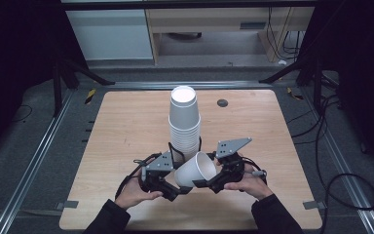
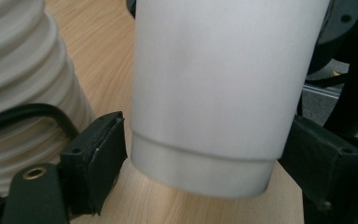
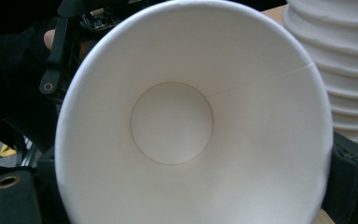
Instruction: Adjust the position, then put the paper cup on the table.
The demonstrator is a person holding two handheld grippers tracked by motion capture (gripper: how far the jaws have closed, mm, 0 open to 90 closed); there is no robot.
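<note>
A single white paper cup (image 1: 196, 169) lies on its side just above the table, between both grippers. My left gripper (image 1: 179, 185) is shut on its base: in the left gripper view the cup (image 2: 214, 93) fills the gap, with a black pad (image 2: 100, 161) against each side near its bottom. My right gripper (image 1: 210, 175) holds the mouth end. In the right gripper view I look straight into the cup (image 3: 172, 123), with a jaw at each side of its rim. A tall upside-down stack of cups (image 1: 183, 124) stands right behind.
The stack's ribbed rims (image 2: 23, 93) sit close to the left gripper's left, and the stack (image 3: 340, 74) is at the upper right of the right gripper view. The wooden table (image 1: 126, 126) has bare room left and right. A small dark disc (image 1: 222, 103) lies at the back.
</note>
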